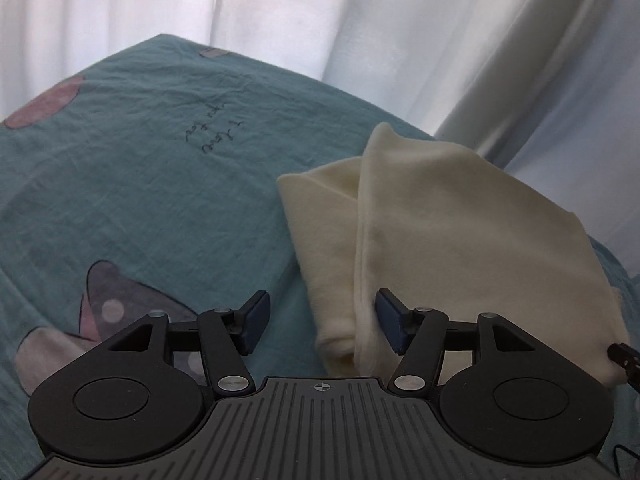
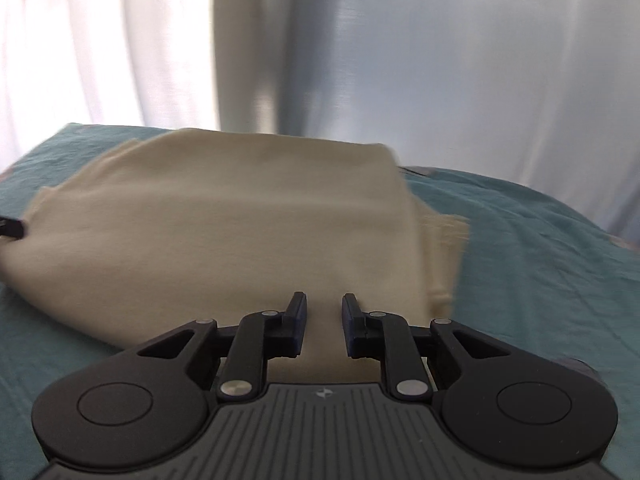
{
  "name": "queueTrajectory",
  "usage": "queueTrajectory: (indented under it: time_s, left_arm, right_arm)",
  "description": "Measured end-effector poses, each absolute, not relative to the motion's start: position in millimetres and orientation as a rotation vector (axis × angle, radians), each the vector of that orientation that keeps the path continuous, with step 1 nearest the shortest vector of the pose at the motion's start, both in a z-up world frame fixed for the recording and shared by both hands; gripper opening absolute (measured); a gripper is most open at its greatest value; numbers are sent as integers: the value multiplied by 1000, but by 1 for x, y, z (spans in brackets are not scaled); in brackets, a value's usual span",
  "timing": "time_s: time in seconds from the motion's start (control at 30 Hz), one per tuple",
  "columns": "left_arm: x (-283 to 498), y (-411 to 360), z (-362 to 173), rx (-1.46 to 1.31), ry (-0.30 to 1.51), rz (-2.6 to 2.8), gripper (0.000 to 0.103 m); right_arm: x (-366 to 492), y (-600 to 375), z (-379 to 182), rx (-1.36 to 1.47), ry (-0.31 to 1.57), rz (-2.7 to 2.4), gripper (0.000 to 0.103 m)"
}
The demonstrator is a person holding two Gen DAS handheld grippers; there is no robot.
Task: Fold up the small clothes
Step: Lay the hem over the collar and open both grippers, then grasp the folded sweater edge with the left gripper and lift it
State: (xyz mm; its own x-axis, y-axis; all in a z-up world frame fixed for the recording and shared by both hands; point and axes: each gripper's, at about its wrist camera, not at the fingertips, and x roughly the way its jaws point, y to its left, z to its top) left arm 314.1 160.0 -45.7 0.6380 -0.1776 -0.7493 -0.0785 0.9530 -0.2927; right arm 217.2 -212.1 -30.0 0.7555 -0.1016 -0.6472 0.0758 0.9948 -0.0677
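A cream garment (image 1: 460, 220) lies folded lengthwise on a teal bedsheet (image 1: 160, 180), with one long fold edge running toward me. My left gripper (image 1: 320, 316) stands open over the garment's near end. The fold edge sits beside its right pad (image 1: 390, 324) and neither pad presses it. In the right wrist view the same garment (image 2: 240, 232) spreads out ahead in a thick layer. My right gripper (image 2: 324, 320) is shut on its near edge, and cloth fills the narrow gap between the pads. A black tip of the right gripper (image 1: 622, 354) shows at the garment's corner.
White curtains (image 1: 320, 20) hang close behind the bed's far edge. The sheet (image 2: 540, 260) is wrinkled, with pink and grey printed shapes (image 1: 108, 304) and some dark script (image 1: 212, 132). Bare sheet lies left of the garment in the left wrist view.
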Motion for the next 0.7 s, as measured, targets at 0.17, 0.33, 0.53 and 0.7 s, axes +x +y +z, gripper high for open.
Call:
queueTrajectory:
  time_s: [0.17,0.33,0.53,0.7]
  left_arm:
    - [324,175,-57,-535,921,-195,64]
    - [340,181,-67,-638,923,-226,58]
    - [352,178,-68,-583,953,-237,28]
    - [350,178,-66,-552,921,-247,29]
  right_arm:
    - [192,-228,-15,129,700,-47,22]
    - [190,-210,-20,158,719,9,23]
    - [192,-187,-20,201,718,87,23]
    - [202,-161,-22,155,729,129,23]
